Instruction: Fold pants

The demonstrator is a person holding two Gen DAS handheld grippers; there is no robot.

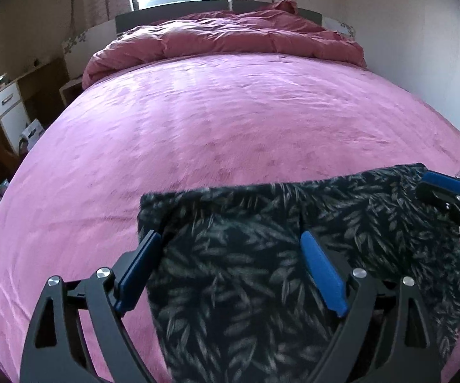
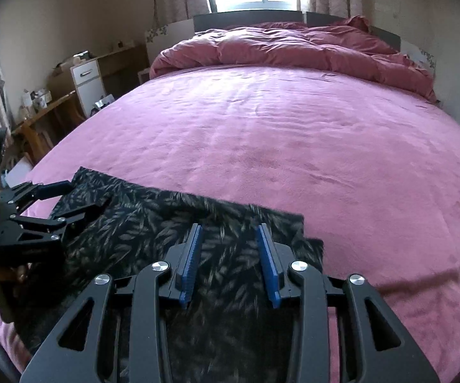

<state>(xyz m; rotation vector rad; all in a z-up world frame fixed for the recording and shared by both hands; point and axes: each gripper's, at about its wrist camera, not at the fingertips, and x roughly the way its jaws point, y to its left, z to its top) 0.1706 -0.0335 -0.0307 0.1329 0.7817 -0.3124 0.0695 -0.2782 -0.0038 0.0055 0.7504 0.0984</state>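
Black leaf-print pants (image 1: 246,255) lie lengthwise across pink bedspread (image 1: 198,121).

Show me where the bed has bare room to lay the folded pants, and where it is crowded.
Free: the wide pink bedspread between the leaf-print pants and the bunched quilt at the headboard, plus the strip right of the pants in the right wrist view. Crowded: the near edge, where the left gripper and right gripper sit over the pants.
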